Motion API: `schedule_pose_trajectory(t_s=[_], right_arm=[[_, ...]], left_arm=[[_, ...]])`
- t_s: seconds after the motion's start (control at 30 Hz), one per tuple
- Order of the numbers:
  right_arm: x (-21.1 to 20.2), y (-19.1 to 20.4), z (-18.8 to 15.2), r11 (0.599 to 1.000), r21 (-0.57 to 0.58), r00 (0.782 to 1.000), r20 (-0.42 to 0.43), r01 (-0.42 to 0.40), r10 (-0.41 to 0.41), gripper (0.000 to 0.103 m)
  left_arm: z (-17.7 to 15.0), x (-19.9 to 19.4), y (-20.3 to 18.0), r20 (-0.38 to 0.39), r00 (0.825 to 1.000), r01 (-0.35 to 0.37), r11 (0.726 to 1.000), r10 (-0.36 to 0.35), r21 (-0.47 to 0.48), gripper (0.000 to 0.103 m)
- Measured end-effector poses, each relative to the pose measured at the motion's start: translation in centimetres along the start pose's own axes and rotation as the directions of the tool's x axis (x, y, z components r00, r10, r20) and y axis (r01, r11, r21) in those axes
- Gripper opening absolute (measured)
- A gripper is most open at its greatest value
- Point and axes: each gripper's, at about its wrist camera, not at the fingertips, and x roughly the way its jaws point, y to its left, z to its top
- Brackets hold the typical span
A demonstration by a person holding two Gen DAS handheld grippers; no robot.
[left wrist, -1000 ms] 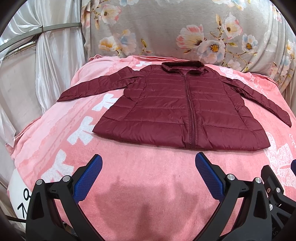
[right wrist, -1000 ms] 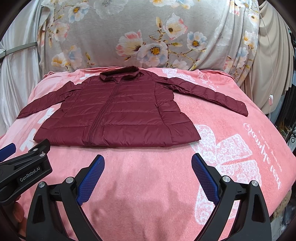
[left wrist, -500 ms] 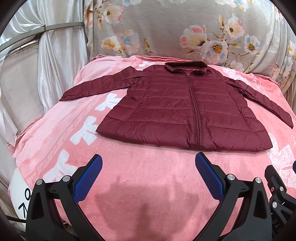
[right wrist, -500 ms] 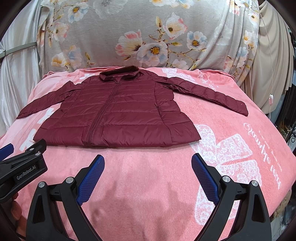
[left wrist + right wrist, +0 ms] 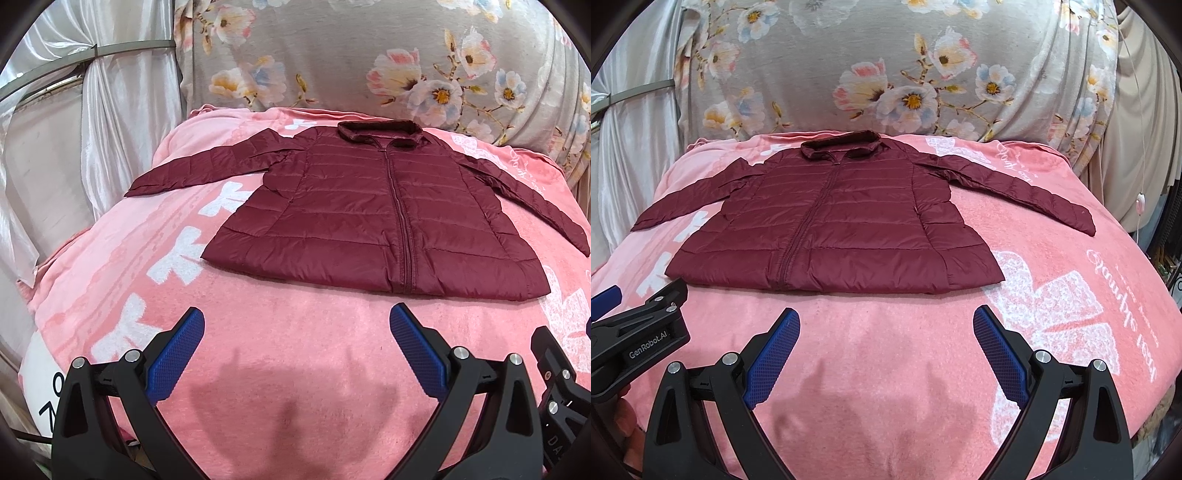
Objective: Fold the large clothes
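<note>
Left gripper (image 5: 295, 332) and right gripper (image 5: 886, 332): both spread wide, holding nothing, hovering over bare pink blanket (image 5: 894, 362) short of the hem. Beyond them, maroon puffer jacket (image 5: 834, 225) lies flat, front up, zipped, collar (image 5: 842, 146) at the far end, near the floral drape (image 5: 923, 74). Left sleeve (image 5: 207, 166) and right sleeve (image 5: 1019, 188) are spread outward. Judged step: approach, folding not begun. Next move likely calls for reaching to a sleeve or side edge, pinching the slick fabric, carrying it across the body.
</note>
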Motion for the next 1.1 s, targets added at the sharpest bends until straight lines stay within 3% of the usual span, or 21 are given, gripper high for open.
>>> schedule_pose_trajectory(t_s=[0.73,0.9,1.1], right_arm=[[1.8,-0.7,1.3,1.0,-0.011,1.0,-0.012,-0.01,0.01,0.093],[5.5,-8.6,4.5,0.988,0.15,1.0,0.0,0.022,-0.022,0.092],[12.2,-22.0,8.2,0.905,0.419,0.997,-0.003,0.069,-0.075,0.094]], left_arm=[[1.5,1.3,0.1,-0.014,1.0,-0.013,1.0,0.013,0.002,0.098],[3.6,3.0,0.5,-0.018,1.0,0.0,1.0,0.0,-0.029,0.098],[7.1,5.7,0.9,0.034,0.999,-0.017,0.998,0.019,-0.065,0.098]])
